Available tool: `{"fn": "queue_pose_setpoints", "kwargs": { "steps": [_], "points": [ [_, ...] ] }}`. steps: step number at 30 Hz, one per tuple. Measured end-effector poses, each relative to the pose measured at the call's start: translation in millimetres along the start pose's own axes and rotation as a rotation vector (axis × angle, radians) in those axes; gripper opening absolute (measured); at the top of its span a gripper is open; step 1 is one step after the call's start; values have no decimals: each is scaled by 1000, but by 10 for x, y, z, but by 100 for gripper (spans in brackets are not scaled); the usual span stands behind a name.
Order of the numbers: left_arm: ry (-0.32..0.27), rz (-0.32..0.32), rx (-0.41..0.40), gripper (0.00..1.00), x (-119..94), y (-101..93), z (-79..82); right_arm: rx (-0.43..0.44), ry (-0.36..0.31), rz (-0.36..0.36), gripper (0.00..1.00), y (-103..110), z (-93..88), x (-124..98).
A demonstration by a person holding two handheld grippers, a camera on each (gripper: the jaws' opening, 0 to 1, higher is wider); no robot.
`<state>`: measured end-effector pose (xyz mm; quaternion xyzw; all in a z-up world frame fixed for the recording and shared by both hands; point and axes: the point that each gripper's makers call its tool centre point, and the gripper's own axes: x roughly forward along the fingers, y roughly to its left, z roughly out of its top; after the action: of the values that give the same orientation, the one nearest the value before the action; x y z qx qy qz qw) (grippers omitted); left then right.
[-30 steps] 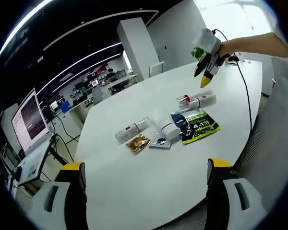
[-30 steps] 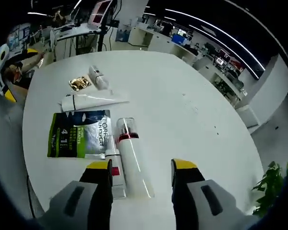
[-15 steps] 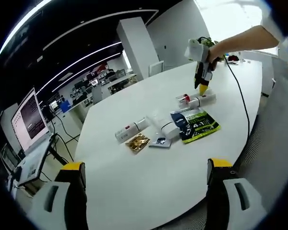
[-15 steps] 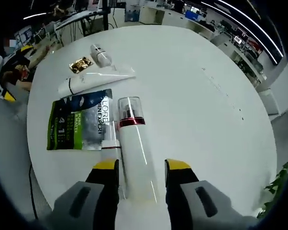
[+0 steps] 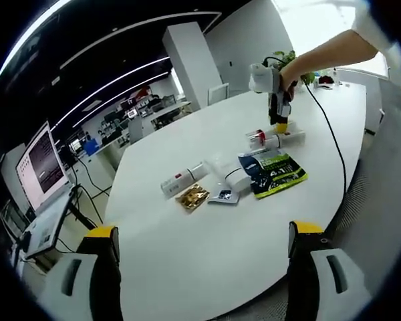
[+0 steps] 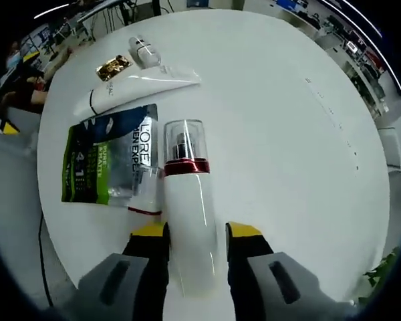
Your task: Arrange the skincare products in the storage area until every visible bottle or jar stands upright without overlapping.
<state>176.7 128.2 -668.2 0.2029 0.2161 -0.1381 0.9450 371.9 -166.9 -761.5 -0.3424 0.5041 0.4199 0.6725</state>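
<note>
A white pump bottle (image 6: 190, 200) with a clear cap and red collar lies on the white table (image 6: 287, 134). My right gripper (image 6: 196, 231) has its yellow-tipped jaws pressed against both sides of the bottle's body. In the left gripper view the same bottle (image 5: 273, 139) lies under the right gripper (image 5: 279, 126), which a person's hand holds pointing down. A slimmer white bottle (image 6: 146, 194) lies alongside it. Farther off lie a white tube (image 6: 144, 87) and a small white bottle (image 6: 145, 49). My left gripper (image 5: 204, 231) hangs open over the near table edge, holding nothing.
A green and blue pouch (image 6: 103, 164) lies flat beside the pump bottle, and a gold sachet (image 6: 113, 67) lies near the small bottle. A small blue sachet (image 5: 222, 197) sits by the tube (image 5: 230, 179). A black cable (image 5: 334, 134) trails across the table. A laptop (image 5: 43, 174) stands left.
My right gripper has come down over the pump bottle and its jaws have narrowed onto the bottle's sides. The left gripper view has not moved.
</note>
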Motion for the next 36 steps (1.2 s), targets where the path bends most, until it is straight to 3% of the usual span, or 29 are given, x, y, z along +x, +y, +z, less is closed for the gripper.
{"fn": "queue_pose_setpoints", "kwargs": {
  "steps": [4,8,14,29,36],
  "points": [
    [-23,-11,-12,99,-14,-20,51,10,13,29,32,32,-3,29],
    [-1,-18,-22,99,-4,-31,15,-1,40,45,31,67,-21,72],
    [4,-13,-17,99,-4,-20,1,-30,67,34,31,19,-6,94],
    [47,-31,-14,99,-4,-42,-19,-9,91,3,28,-10,-30,100],
    [-16,-111,-13,99,28,-146,217,31,34,-24,27,-2,-47,70]
  ]
}}
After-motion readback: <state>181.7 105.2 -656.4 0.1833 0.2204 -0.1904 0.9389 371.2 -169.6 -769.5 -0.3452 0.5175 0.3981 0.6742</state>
